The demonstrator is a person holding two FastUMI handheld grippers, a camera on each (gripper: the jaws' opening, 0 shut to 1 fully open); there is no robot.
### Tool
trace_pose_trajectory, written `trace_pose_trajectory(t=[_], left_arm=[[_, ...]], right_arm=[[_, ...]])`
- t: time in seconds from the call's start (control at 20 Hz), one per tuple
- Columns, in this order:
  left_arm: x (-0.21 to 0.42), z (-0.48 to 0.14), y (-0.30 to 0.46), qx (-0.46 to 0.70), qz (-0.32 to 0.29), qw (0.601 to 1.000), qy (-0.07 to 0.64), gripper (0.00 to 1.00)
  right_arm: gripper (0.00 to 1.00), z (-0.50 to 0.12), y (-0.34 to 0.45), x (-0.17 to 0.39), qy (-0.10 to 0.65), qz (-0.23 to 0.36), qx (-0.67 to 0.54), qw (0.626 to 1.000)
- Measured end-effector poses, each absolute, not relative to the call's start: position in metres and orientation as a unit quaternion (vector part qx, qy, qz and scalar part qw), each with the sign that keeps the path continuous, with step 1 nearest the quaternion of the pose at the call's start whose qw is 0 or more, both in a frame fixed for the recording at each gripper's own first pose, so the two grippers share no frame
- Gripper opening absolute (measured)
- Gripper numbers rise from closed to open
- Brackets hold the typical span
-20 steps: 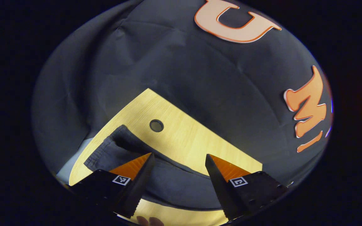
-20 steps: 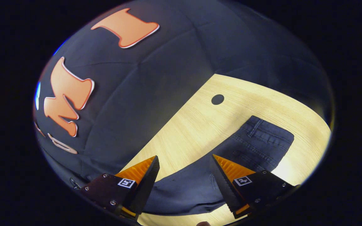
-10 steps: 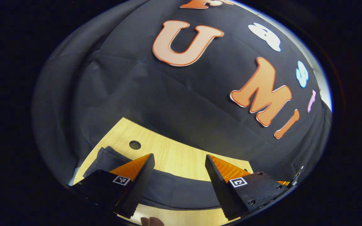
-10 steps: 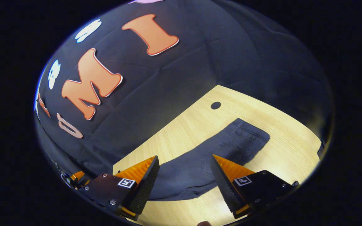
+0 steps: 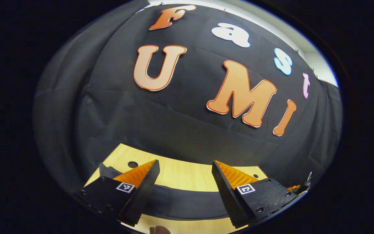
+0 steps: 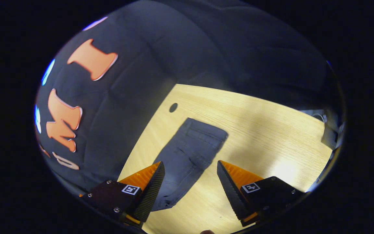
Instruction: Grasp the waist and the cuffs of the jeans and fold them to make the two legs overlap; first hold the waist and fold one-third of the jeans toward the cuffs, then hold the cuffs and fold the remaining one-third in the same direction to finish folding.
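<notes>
In the left gripper view, the left gripper (image 5: 183, 185) is sitting at the bottom of the frame with its two black, orange-faced fingers (image 5: 141, 191) standing well apart and holding nothing. Between and behind them the dark jeans (image 5: 180, 200) are lying as a long band across the light wooden table (image 5: 180, 172), running from the lower left, where one end is bunching up near a small round hole (image 5: 132, 164) in the table top, toward the lower right behind the right-hand finger. At the far lower right edge of that frame a small orange and black piece is peeking in, though what it belongs to is too small to tell. In the right gripper view, the right gripper (image 6: 190, 185) is likewise showing at the bottom with its fingers (image 6: 229, 185) spread wide and gripping nothing. Here the jeans (image 6: 190, 152) are lying flat on the table (image 6: 265, 130) as a narrow dark shape, stretching from the centre of the frame, where a stitched band end is lying close to another round hole (image 6: 173, 107), down to the lower left beside the left-hand finger. The fingers in both views are looking clear of the fabric, not touching it.
</notes>
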State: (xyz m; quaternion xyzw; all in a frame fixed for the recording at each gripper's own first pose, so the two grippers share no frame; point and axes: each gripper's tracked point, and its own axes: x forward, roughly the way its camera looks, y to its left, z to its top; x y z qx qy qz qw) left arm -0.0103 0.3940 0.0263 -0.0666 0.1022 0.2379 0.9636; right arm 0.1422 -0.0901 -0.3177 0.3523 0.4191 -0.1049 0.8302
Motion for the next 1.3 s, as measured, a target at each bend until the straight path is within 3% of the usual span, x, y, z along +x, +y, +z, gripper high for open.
trace_pose_trajectory(t=[0.3,0.55,0.7,0.8,0.95,1.0,1.05,1.3], left_arm=[[-0.008,0.025,0.369,-0.037,0.280,0.954,0.104,0.98],[-0.018,0.019,0.365,-0.050,0.307,0.945,0.106,0.97],[-0.026,0.018,0.368,-0.057,0.323,0.939,0.105,1.00],[-0.032,0.015,0.371,-0.070,0.334,0.934,0.103,0.97],[-0.044,0.004,0.376,-0.103,0.347,0.927,0.101,0.98],[-0.048,0.000,0.378,-0.116,0.349,0.924,0.102,0.98],[-0.052,-0.006,0.382,-0.126,0.352,0.922,0.105,0.97],[-0.071,-0.011,0.413,-0.136,0.360,0.917,0.109,0.98]], right_arm=[[0.98,-0.368,-0.092,0.165,0.459,-0.119,0.384,0.792],[1.00,-0.393,-0.094,0.181,0.467,-0.142,0.392,0.780],[0.96,-0.398,-0.093,0.193,0.453,-0.154,0.388,0.788],[0.81,-0.404,-0.102,0.188,0.448,-0.174,0.366,0.797],[0.36,-0.406,-0.101,0.191,0.431,-0.167,0.355,0.813],[0.35,-0.409,-0.100,0.191,0.429,-0.174,0.364,0.808],[0.17,-0.397,-0.103,0.188,0.424,-0.171,0.361,0.813],[0.16,-0.358,-0.094,0.195,0.374,-0.144,0.312,0.861]])
